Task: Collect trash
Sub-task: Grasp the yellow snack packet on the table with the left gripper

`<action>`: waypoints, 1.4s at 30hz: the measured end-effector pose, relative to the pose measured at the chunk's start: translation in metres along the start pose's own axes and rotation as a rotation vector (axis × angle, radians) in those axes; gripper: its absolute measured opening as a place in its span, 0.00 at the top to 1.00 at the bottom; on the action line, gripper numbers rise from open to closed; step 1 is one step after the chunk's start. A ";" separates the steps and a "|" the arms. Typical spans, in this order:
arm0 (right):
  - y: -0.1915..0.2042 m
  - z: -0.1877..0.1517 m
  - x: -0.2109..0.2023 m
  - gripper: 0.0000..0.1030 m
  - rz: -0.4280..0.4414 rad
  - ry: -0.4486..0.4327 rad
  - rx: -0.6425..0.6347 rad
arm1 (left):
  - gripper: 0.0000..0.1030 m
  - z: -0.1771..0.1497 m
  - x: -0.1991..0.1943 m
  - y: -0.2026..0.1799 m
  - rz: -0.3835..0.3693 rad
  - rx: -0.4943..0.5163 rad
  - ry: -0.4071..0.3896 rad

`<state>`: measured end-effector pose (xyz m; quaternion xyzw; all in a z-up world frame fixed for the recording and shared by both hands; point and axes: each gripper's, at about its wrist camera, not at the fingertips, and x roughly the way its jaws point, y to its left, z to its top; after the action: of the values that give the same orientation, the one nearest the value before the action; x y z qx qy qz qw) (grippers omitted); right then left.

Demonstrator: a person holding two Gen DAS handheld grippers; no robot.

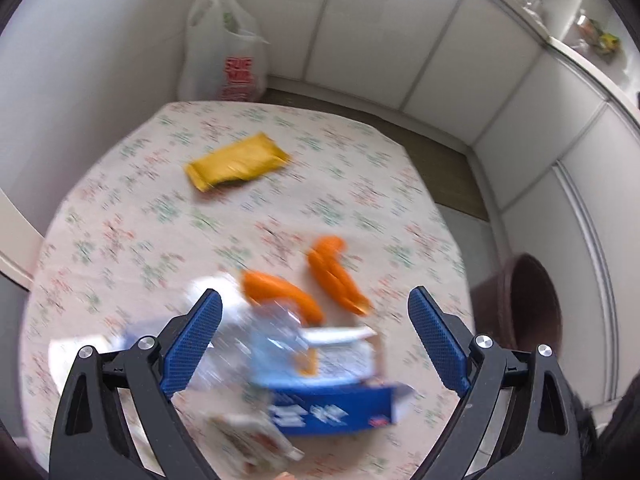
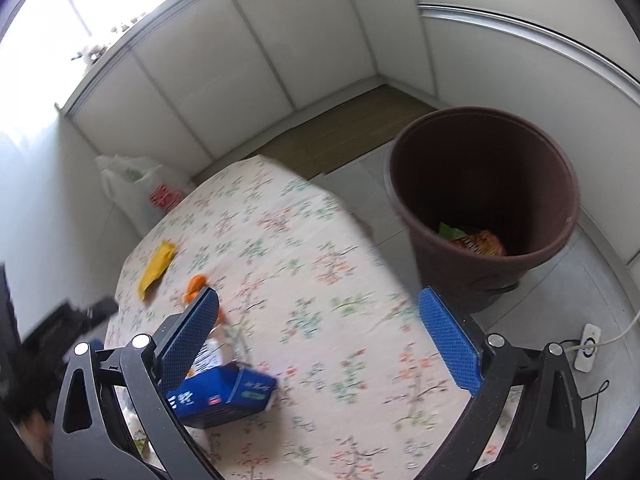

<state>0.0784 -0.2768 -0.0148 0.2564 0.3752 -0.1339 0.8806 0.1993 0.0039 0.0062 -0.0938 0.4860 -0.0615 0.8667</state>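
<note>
Both views are blurry. Left claw point(image 1: 314, 300) is wide apart w/ nothing in it, hanging over a pile of trash at the bottom middle of its frame: a blue box point(image 1: 336, 406), a clear crinkly wrapper point(image 1: 256, 340) and 2 orange peels point(image 1: 336, 276) just above them. A yellow packet point(image 1: 236, 166) lies alone near the upper middle, well apart from the pile. All sit on the desk point(image 1: 132, 240) w/ a flower cloth. A white plastic bag point(image 1: 224, 56) stands on the floor at the top left. Right claw point(image 2: 318, 304) is also wide apart and empty; the blue box point(image 2: 224, 394) lies by its left finger, lower left of the frame. The brown bin point(image 2: 484, 200) stands on the floor at the right, beside the desk point(image 2: 320, 300), w/ a red wrapper point(image 2: 478, 244) and something green at its bottom.
</note>
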 end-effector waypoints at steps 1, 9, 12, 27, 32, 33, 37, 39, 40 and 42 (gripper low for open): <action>0.008 -0.005 0.002 0.07 -0.002 0.000 -0.019 | 0.11 0.009 0.004 0.007 0.017 0.000 0.001; 0.015 -0.015 0.055 0.07 -0.037 0.119 -0.028 | 0.11 0.078 0.084 0.052 0.139 0.065 0.102; 0.010 -0.017 0.059 0.07 -0.025 0.135 -0.009 | 0.11 0.091 0.121 0.056 0.161 0.103 0.144; 0.016 -0.026 0.080 0.07 0.029 0.249 -0.012 | 0.14 0.115 0.202 0.067 0.162 0.126 0.213; 0.014 -0.027 0.080 0.07 0.025 0.249 -0.012 | 0.60 0.110 0.187 0.072 0.177 0.099 0.192; 0.014 -0.028 0.080 0.07 0.025 0.250 -0.012 | 0.64 0.108 0.185 0.072 0.179 0.104 0.194; 0.015 -0.028 0.083 0.07 0.012 0.255 -0.017 | 0.80 0.086 0.172 0.070 0.177 0.134 0.198; 0.015 -0.028 0.083 0.07 0.008 0.253 -0.020 | 0.81 0.074 0.162 0.070 0.175 0.140 0.195; 0.015 -0.028 0.083 0.07 0.007 0.253 -0.021 | 0.83 0.070 0.156 0.072 0.168 0.128 0.190; 0.016 -0.029 0.084 0.07 0.006 0.256 -0.023 | 0.85 0.062 0.142 0.073 0.155 0.106 0.171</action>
<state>0.1250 -0.2513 -0.0871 0.2624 0.4854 -0.0930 0.8288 0.3273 0.0537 -0.0968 -0.0043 0.5599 -0.0275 0.8281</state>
